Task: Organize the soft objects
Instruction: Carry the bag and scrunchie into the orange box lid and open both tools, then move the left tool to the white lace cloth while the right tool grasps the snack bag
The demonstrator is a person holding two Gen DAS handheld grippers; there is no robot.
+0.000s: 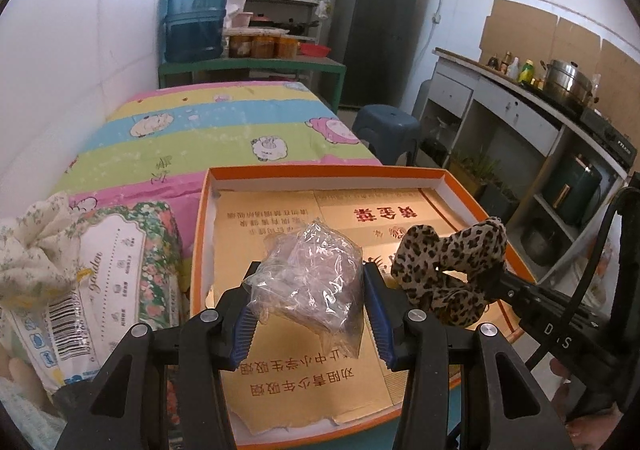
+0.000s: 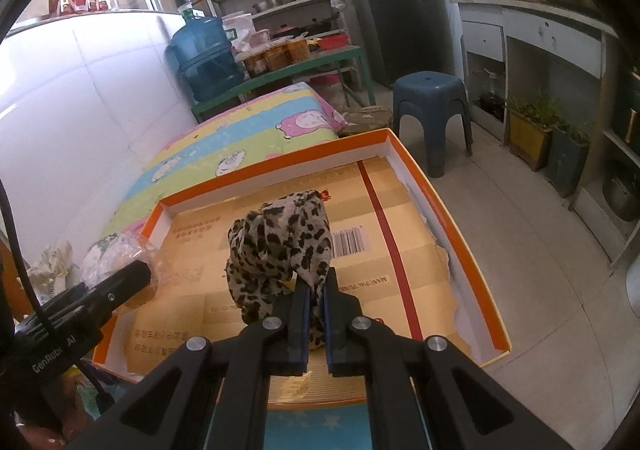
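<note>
Leopard-print cloth [image 2: 280, 246] pinched in right claw [image 2: 316, 290], fingers nearly closed on its near edge, bundle held above orange box [image 2: 460, 218]; left claw [image 1: 306, 290] partly open, gripping crumpled clear plastic bag [image 1: 308, 274] over box near side; floral tissue pack [image 1: 120, 250] left of box on striped bedsheet [image 1: 200, 130].

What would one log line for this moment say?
left claw: holds clear plastic bag | right claw: holds leopard scrunchie | both over orange box
</note>
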